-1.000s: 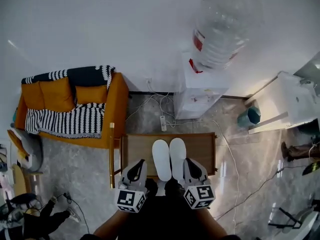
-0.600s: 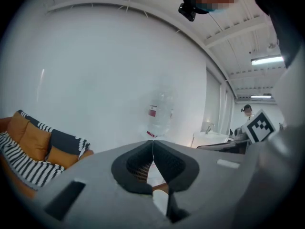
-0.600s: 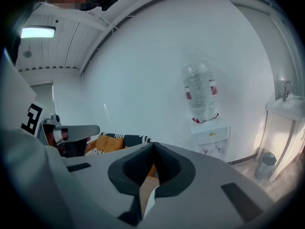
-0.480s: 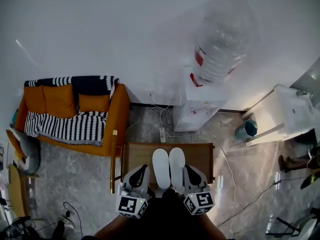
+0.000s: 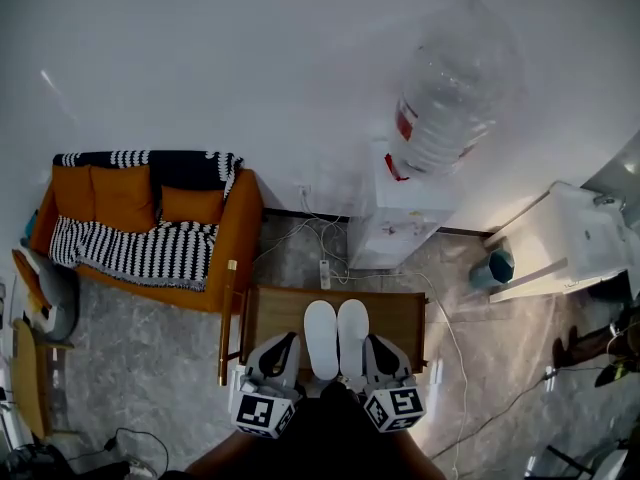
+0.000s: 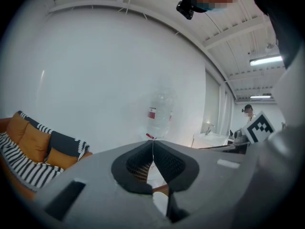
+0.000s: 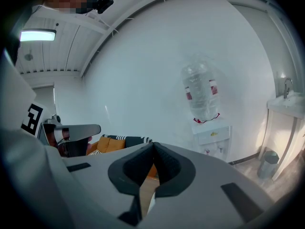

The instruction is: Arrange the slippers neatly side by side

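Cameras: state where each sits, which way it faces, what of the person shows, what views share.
Head view: on the person's head, facing steeply down at the slippers on a table; left gripper and right gripper show.
Left gripper view: on the left gripper, facing along its shut jaws toward the wall.
Right gripper view: on the right gripper, likewise, jaws shut.
Shared: bottle and sofa, all three.

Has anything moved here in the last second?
Only the head view shifted slightly. The two white slippers stay side by side on the wooden table, and the left tool and right tool stay shut, empty, either side of them.
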Demonstrator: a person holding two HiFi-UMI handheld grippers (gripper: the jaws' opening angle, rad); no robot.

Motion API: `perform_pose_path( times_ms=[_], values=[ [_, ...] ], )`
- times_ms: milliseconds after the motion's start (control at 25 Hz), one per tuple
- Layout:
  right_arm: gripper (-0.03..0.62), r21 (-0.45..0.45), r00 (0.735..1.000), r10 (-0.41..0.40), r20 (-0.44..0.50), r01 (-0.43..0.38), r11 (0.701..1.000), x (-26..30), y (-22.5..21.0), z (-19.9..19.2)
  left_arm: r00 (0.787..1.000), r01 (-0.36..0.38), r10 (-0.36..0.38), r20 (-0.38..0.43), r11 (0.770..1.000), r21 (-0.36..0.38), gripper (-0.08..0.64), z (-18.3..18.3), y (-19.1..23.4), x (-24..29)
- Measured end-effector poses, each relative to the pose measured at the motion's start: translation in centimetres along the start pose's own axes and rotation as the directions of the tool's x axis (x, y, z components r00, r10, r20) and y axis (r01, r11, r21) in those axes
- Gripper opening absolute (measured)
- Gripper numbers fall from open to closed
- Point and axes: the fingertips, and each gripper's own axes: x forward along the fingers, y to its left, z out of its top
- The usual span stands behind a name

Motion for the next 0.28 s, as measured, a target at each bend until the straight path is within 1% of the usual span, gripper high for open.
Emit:
perform_pose_path(
  times_ms=[120, 280],
  values=[
    [0.012, 0.004, 1.0, 0.003, 0.002, -0.003, 1.0, 0.09, 0.12, 0.0, 1.0, -0.002, 0.002, -0.006, 1.0, -0.012, 0.017, 0.02, -0.04, 0.01],
    [0.012, 0.003, 1.0, 0.0, 0.002, 0.0, 1.0, 0.06, 0.18, 0.06, 1.0, 0.003, -0.003, -0.005, 1.0, -0.01, 0.017, 0.0, -0.15, 0.06]
  ],
)
